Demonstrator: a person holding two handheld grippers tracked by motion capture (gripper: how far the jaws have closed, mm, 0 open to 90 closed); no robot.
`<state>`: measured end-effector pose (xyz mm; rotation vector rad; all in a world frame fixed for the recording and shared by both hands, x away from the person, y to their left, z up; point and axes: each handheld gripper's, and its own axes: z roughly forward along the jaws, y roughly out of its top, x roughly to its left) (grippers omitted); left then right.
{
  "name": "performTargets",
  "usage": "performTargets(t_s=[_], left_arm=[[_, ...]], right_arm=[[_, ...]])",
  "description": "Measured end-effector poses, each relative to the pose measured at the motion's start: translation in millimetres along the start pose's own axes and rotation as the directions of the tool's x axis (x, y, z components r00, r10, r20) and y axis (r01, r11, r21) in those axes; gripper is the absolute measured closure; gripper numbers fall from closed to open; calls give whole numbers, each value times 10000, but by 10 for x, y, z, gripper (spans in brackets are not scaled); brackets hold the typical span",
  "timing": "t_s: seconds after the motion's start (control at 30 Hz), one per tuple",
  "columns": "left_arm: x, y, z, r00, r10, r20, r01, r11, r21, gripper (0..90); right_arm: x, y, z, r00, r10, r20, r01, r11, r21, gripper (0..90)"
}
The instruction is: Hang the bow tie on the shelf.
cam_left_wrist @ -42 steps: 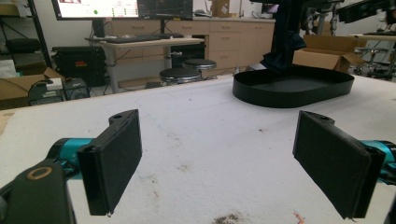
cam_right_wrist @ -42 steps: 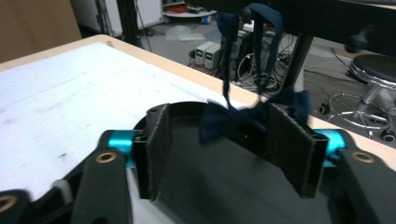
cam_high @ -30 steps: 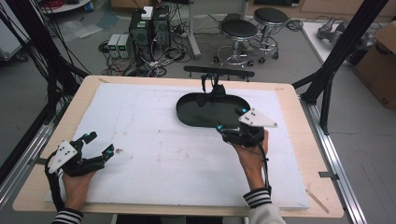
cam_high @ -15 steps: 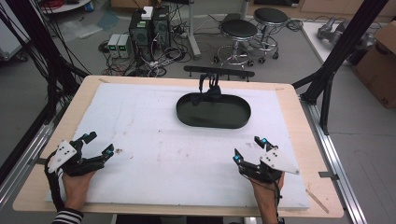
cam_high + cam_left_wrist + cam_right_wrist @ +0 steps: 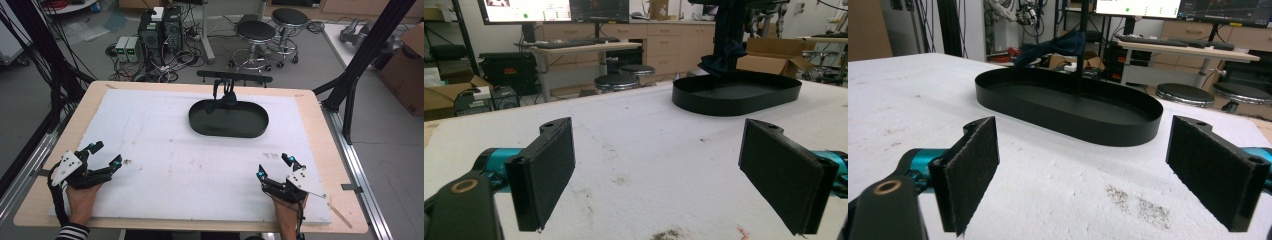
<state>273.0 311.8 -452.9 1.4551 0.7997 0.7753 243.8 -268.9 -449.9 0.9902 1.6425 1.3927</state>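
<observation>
1. We see the left gripper (image 5: pixel 107 156) low over the white mat (image 5: pixel 165 150) at its near left corner, jaws spread wide with nothing between them.
2. We see the right gripper (image 5: pixel 274 167) at the near right of the mat, jaws wide apart and empty; they have just been opening further.
3. The tray (image 5: pixel 228 119), a black oval, lies well ahead of both grippers: ahead and to the right of the left one, ahead and slightly to the left of the right one.
4. In the left gripper view the tray (image 5: pixel 736 92) stands beyond the right jaw; in the right gripper view the tray (image 5: pixel 1068 107) sits between and beyond the two jaws.
5. A dark blue cloth (image 5: pixel 223 101) hangs over the tray's far rim, draped from a black stand (image 5: pixel 235 77) behind it.
6. Both grippers are well apart from the tray and from each other.
</observation>
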Motion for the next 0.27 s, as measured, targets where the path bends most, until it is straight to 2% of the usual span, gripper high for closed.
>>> performTargets(t_s=[0.27], left_arm=[[1,-2,-5,10000,-10,-26,10,10000,-24,154]], right_arm=[[9,-15,4,9999,-168,30,168,9998,-62,122]])
